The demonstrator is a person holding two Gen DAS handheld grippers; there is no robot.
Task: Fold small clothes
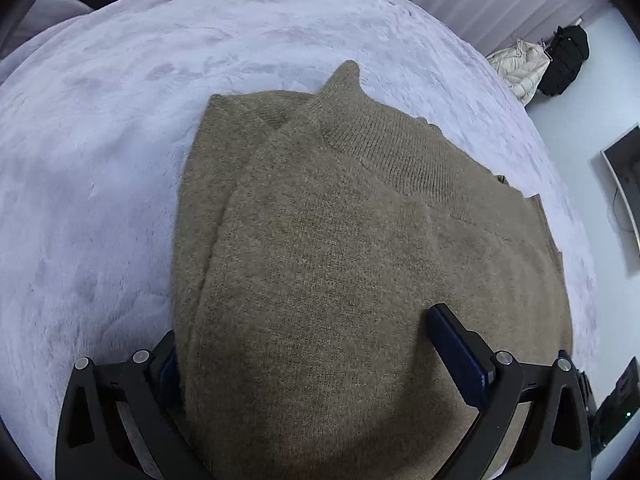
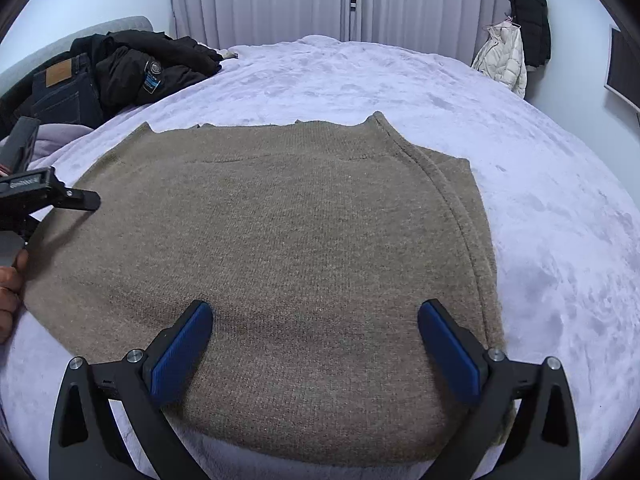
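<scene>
Fold step underway: brown knit sweater (image 2: 272, 248) is lying flat on the lavender bedspread (image 2: 540, 208) near its front edge, sleeves seemingly already tucked in. Right gripper (image 2: 316, 344) is hovering low over the near hem, jaws spread wide, holding nothing. Left gripper (image 1: 304, 344) is straddling the sweater's left side, also spread, one finger under the edge. Next move probably calls for pinching the hem on both sides and carrying it toward the collar
</scene>
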